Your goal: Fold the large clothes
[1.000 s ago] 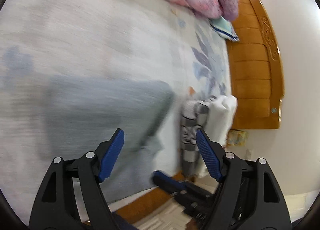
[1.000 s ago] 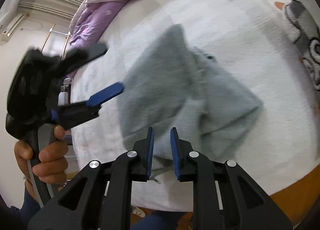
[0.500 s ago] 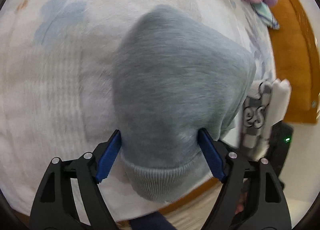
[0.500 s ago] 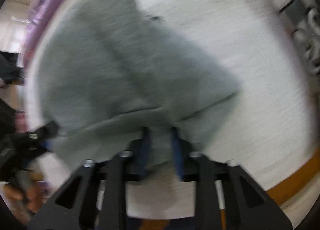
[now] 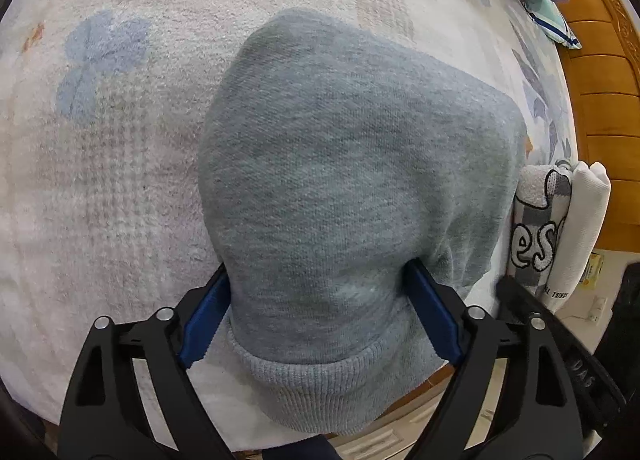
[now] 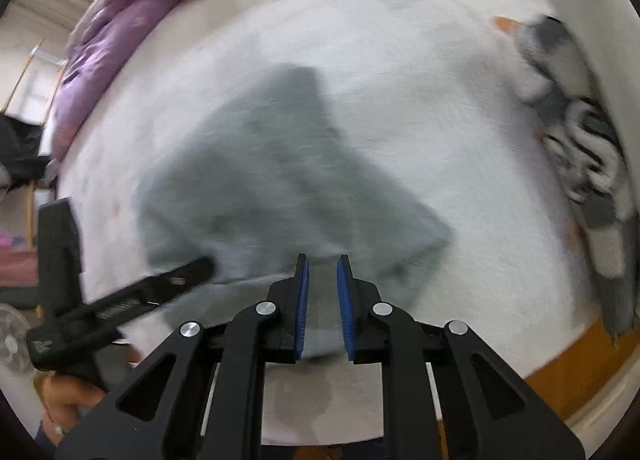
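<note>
Left tool [image 5: 316, 316] spread around grey sweater [image 5: 352, 180] hem; right tool [image 6: 320, 300] pinching its edge.

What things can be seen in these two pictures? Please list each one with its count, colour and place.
grey sweatshirt: 1, grey, folded on the bed, near edge
bed cover: 1, white with blue flowers, under it
quilt: 1, pink-purple, far side
folded clothes: 2, grey-white and white, beside the sweatshirt
headboard: 1, orange-brown wood, bed end
left gripper: 1, black with blue pads, open around the sweatshirt hem
right gripper: 1, same colours, narrow gap, above the sweatshirt edge
</note>
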